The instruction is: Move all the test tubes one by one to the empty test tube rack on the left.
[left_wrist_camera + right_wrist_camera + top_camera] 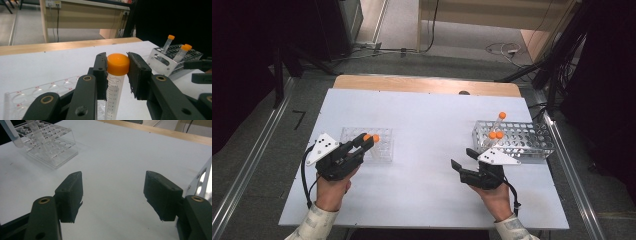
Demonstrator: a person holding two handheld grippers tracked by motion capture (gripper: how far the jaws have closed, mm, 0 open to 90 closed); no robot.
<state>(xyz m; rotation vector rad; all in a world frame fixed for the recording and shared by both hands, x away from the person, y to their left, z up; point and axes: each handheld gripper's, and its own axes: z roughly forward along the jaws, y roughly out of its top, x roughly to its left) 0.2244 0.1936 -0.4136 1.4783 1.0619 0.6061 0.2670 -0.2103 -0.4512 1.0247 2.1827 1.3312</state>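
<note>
Tube (113,87) stands upright, orange cap up, in left tool (117,72).

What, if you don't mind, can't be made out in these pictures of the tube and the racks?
- Tube tip: cut off by the bottom edge of the left gripper view.
- Which well of the clear rack it is over: the left gripper covers that in the high view.
- Scale print on the tube: too small to read.
- Metal rack wells: too small to count in the high view.
</note>
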